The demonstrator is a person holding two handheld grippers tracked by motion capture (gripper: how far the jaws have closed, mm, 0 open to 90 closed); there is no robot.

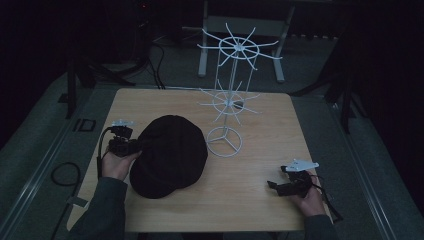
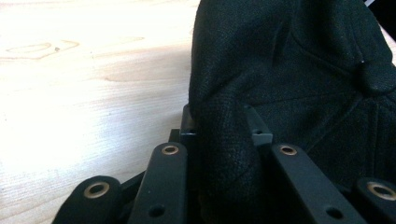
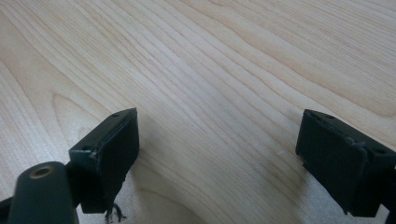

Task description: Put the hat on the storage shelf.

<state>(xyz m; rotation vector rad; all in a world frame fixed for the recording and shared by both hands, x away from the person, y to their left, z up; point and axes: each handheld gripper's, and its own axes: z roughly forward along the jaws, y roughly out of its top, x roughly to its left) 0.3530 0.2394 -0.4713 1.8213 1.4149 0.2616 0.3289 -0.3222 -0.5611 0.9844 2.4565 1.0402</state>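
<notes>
High view shows a black cap (image 1: 167,155) lying on the pale wood tabletop (image 1: 250,150), just beside the ring foot of a white wire display stand (image 1: 227,100) that rises toward the far edge. On the side of the cap away from the stand, the left claw (image 1: 131,146) meets the cap's edge; in the left gripper view its two black jaws are pinched on a fold of the cap's coarse woven cloth (image 2: 280,70), with stitched seams running across the crown. Past the stand's foot, toward the near right corner, the right claw (image 1: 274,186) hovers low over bare wood, well apart from the cap; the right gripper view shows its jaws standing wide apart with only grain between them. Open board lies between the cap and the right claw, and along the far edge beside the stand. Beyond the tabletop's rounded corners the floor is dark grey.
</notes>
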